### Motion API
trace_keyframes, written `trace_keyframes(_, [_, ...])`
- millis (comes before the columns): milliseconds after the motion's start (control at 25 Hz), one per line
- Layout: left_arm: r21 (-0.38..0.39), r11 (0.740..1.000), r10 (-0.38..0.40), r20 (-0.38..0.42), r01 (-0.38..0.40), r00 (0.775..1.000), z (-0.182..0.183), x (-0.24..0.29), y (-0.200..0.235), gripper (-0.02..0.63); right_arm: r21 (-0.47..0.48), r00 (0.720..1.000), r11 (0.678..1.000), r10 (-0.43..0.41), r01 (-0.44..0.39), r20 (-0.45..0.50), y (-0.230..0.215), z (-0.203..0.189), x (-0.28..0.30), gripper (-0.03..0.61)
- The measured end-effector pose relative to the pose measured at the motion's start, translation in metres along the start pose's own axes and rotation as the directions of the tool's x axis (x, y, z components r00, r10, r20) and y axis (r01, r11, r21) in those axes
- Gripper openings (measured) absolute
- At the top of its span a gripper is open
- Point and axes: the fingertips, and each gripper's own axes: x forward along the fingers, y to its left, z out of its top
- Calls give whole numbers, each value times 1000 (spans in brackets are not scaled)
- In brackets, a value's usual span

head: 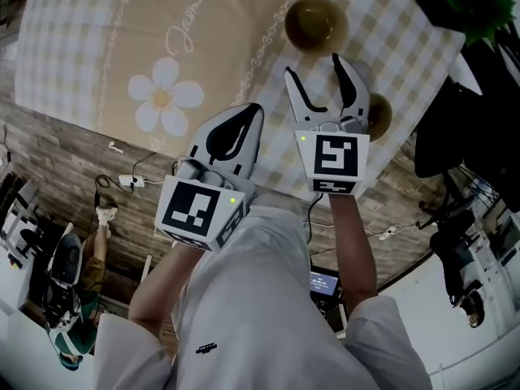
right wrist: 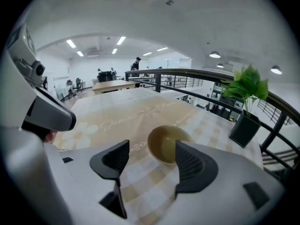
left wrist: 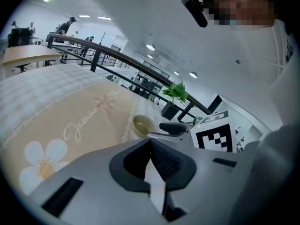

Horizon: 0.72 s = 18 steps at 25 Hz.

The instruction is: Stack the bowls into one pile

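Observation:
An olive bowl [head: 315, 23] stands on the checked tablecloth [head: 73, 47], just beyond my right gripper [head: 315, 71]. That gripper is open and empty, and the bowl [right wrist: 165, 143] lies ahead of the gap between its jaws, apart from them. A second olive bowl [head: 380, 114] sits near the table's edge, partly hidden behind the right gripper's body. My left gripper [head: 253, 112] hovers over the cloth with its jaws shut on nothing [left wrist: 150, 143]. From its view the far bowl [left wrist: 142, 124] shows beyond the right gripper's finger [left wrist: 172, 128].
The cloth has a beige centre with a white flower [head: 165, 96] and script. A potted plant [head: 467, 2] stands at the table's far right corner, its pot [right wrist: 243, 128] close to the bowl. The table edge runs beside the grippers, with floor and cables [head: 130, 179] below.

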Motion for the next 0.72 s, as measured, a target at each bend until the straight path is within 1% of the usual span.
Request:
trace_keyframes(80, [-11,1000,3,-3,-3,1000,-1,1,7,21,-54,1000,999,3,-4,-17,3,-2,9,328])
trace_keyframes(120, [-17,1000,4,-5,-4,1000,-2,2,10,21,-78,1000,997,-2,0,-24,4,-3,13,307])
trace_keyframes(200, [-24,1000,4,-10,-4,1000,-4,3,14,21,-115,999,993,-10,5,-38,5,-5,21,176])
trace_keyframes(400, [-43,999,4,-13,-5,1000,-6,4,24,21,-179,996,984,-6,-10,-86,13,-12,39,167])
trace_keyframes(560, [-56,998,15,-10,-16,1000,-5,4,33,21,-226,993,974,-24,-2,-111,14,-17,49,122])
trace_keyframes(680, [-62,998,19,-5,-19,1000,-4,4,39,21,-271,990,963,-55,18,-131,11,-19,56,72])
trace_keyframes(720, [-63,998,21,-5,-21,1000,-4,3,41,21,-287,989,958,-64,24,-131,10,-19,56,64])
